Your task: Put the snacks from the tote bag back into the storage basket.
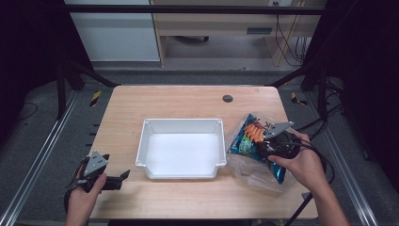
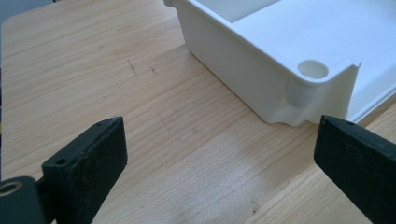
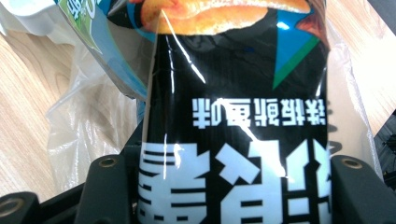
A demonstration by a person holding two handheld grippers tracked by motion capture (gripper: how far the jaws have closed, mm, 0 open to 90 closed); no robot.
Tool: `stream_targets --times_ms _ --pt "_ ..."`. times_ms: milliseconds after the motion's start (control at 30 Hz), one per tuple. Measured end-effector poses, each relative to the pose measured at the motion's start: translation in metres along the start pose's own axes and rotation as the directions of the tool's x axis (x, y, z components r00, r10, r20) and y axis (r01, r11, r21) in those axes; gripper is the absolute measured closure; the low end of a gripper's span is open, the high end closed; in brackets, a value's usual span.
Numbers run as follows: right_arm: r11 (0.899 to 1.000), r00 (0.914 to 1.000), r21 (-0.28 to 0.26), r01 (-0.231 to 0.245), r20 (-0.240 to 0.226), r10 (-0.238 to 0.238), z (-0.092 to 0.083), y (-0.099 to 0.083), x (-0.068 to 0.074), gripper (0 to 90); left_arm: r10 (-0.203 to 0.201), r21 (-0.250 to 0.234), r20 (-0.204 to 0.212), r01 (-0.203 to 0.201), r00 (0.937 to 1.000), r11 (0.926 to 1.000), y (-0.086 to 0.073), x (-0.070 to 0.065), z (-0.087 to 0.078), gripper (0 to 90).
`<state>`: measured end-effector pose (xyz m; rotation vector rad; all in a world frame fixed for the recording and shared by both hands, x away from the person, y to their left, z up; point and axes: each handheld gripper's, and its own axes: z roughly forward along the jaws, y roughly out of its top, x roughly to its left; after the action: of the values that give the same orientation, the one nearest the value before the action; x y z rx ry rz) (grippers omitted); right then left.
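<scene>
Right claw clamped on snack bag, left claw idle and open

Right gripper (image 1: pixel 269 147): jaws nearly closed, pinching the snack bag (image 1: pixel 256 141) between them. In the right gripper view the bag (image 3: pixel 238 116) fills the gap between the two black jaws, pads pressing on both its sides. Bag is black and blue, glossy, with an orange food picture near its far end and big white characters printed on it, upside down from this camera. Foil wrinkled, light streaks across it.

In the high view the bag sits at the right side of the wooden table (image 1: pixel 188 101), just right of the white bin (image 1: pixel 181 148), tilted with its orange end pointing away from the person. It lies on or partly inside a clear plastic bag (image 1: pixel 247 172) crumpled under it; cannot tell which. Clear plastic (image 3: pixel 88 126) also shows left of the snack bag in the right gripper view.

Left gripper (image 1: pixel 123 175): jaws wide apart, holding nothing, near the table's front left corner. Left gripper view: bare wood between the jaws, corner of the white bin (image 2: pixel 280 79) ahead, not touching
</scene>
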<state>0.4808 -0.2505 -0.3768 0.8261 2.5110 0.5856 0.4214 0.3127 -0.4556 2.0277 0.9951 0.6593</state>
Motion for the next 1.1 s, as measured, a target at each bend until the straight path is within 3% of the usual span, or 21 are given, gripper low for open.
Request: stream_targets --times_ms 367,867,1100 --pt "0.999 0.999 -0.041 0.0 0.045 0.002 -0.012 0.009 -0.001 41.3 0.023 0.014 0.007 -0.023 0.9997 0.9996 0.001 -0.004 0.003 2.3" --pt "0.997 0.9983 -0.079 -0.009 0.056 0.013 -0.016 0.029 -0.001 41.5 0.023 0.012 0.003 -0.023 0.9997 0.9997 0.0 -0.003 0.002 2.6" --pt "0.994 0.9985 -0.104 0.016 0.053 -0.01 -0.023 0.04 0.002 41.6 0.024 0.014 0.002 -0.024 0.9997 0.9996 0.0 -0.002 0.003 2.7"
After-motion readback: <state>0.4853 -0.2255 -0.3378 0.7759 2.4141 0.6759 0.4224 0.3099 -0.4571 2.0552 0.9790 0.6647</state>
